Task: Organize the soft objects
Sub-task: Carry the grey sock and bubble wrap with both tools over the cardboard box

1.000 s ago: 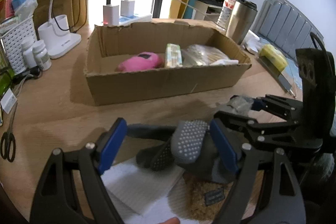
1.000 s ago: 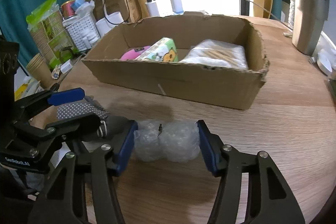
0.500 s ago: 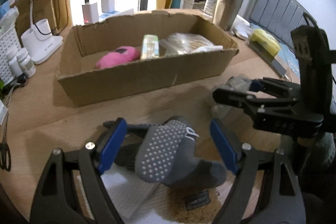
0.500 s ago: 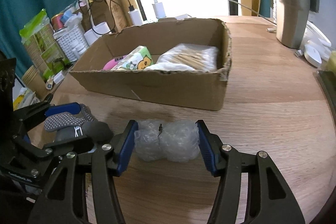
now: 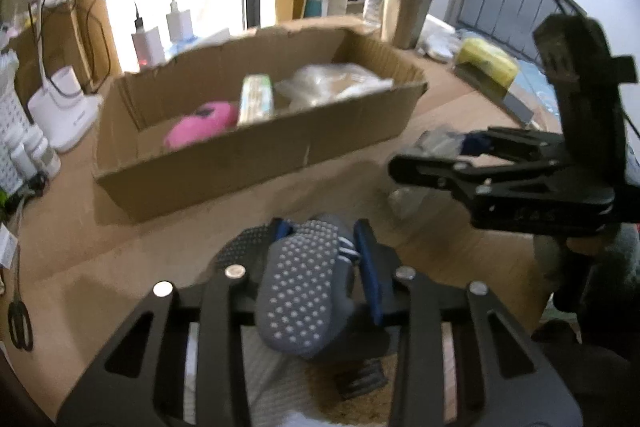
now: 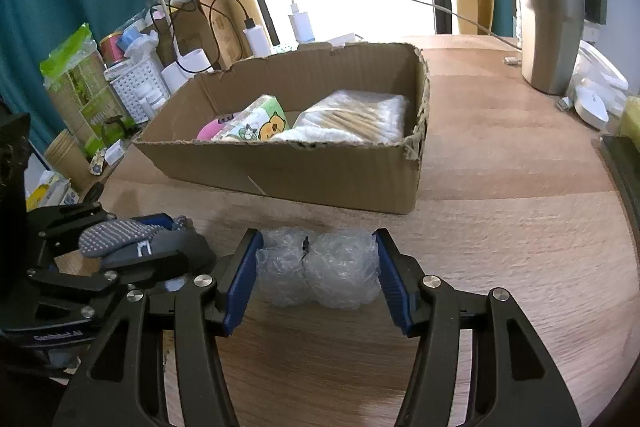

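left gripper (image 5: 320, 239) pinches grey socks (image 5: 300, 291); right gripper (image 6: 316, 267) pinches a bubble wrap bundle (image 6: 318, 273). both held above the table (image 6: 520, 187). box (image 6: 320, 171) lies straight ahead, nearer the right gripper.

Grey socks (image 5: 296, 291) are showing white grip dots; the bubble wrap (image 6: 318, 273) is looking clear. In the brown cardboard box (image 6: 320, 167), a pink toy (image 5: 200, 123) is sitting beside a cartoon-printed tissue pack (image 6: 260, 123).
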